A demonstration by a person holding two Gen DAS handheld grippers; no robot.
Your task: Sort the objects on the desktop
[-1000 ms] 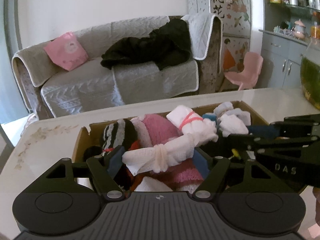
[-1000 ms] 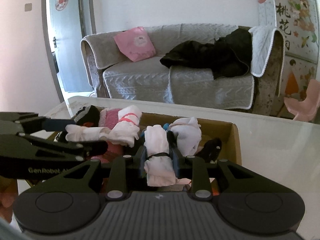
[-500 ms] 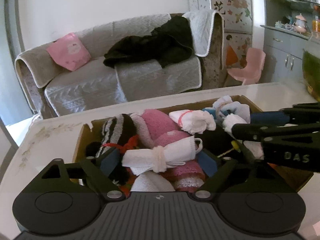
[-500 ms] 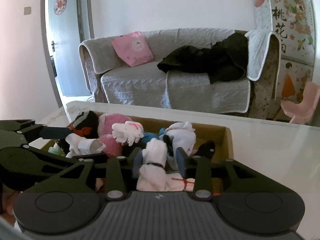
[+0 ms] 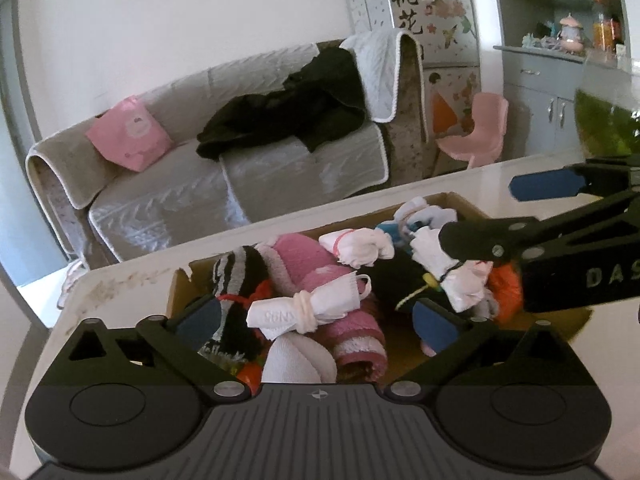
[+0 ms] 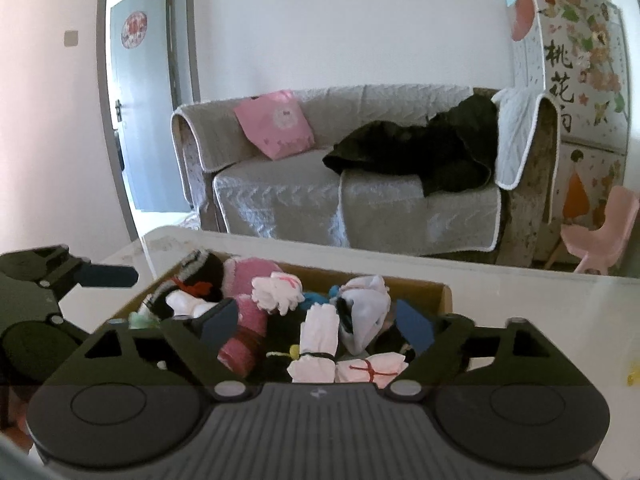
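Cardboard box (image 6: 436,294) of rolled cloths on pale glossy table (image 6: 520,312); grey sofa (image 6: 340,184) behind. My left tongs (image 5: 316,320) and right tongs (image 6: 316,322) opening wide, gripping nothing.

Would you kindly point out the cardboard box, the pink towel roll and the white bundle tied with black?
cardboard box (image 6: 434,294), right wrist view, far rim.
pink towel roll (image 5: 356,330), left wrist view, side.
white bundle tied with black (image 6: 318,334), right wrist view, upper half.
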